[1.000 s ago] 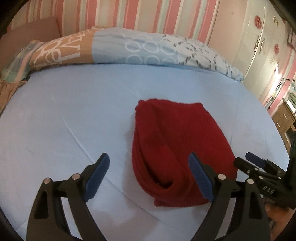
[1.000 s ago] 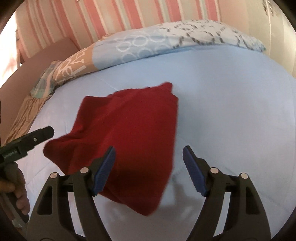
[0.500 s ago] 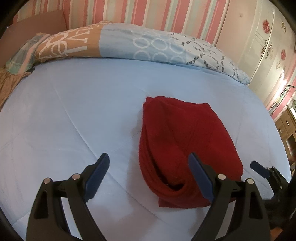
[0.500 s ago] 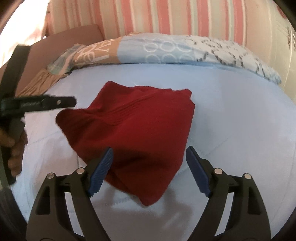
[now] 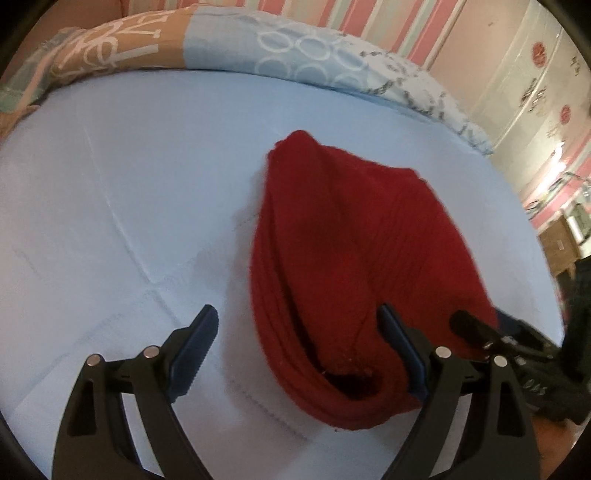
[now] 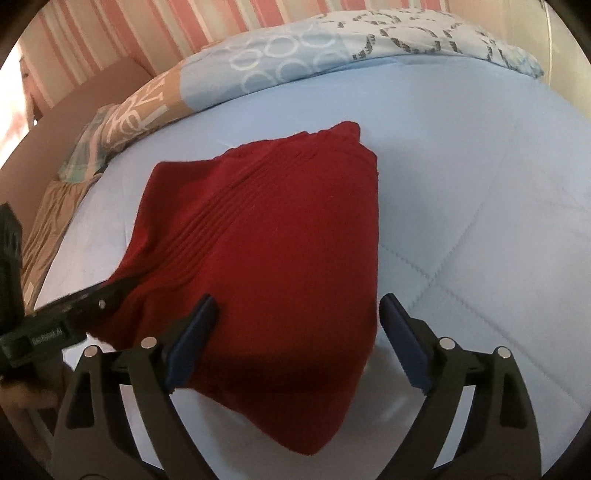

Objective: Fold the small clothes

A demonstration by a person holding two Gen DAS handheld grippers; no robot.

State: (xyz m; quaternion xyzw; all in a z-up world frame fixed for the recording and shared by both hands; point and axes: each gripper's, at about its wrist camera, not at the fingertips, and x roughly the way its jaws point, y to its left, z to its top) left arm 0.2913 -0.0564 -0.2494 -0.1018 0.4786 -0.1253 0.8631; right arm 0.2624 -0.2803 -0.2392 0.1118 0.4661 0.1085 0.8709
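While both hand-held grippers hover low over the bed, the contents stand as follows.

Item one: red knitted garment (image 5: 354, 258), ribbed, folded into a thick bundle, lying on the light blue quilted bedcover (image 5: 110, 221) near the bed's near edge, toward the middle of its width. Its layered open end faces the near edge in the left wrist view; its narrower end points toward the head of the bed.

Item two: left hand-held gripper (image 5: 299, 354), black frame with blue pads, jaws spread wide and gripping nothing. One blue pad sits over bare bedcover just beside the garment's left edge; the other sits over the garment's near end. Whether that pad touches the knit cannot be told.

Item three: right hand-held gripper (image 6: 299, 343), same make, jaws spread wide and just opened further, pressing on nothing. The garment's near right portion lies between its pads; the left pad overlaps the red knit, the right pad stands over bare bedcover just past the garment's right edge.

Item four: patterned duvet (image 6: 295, 59), pale blue with white rings, tan lettered panel at one end, bunched along the head of the bed.

Item five: pink striped wall (image 6: 147, 29) behind the bed.

Item six: pale wardrobe (image 5: 535, 81) with red ornaments, beyond the bed's far right corner.
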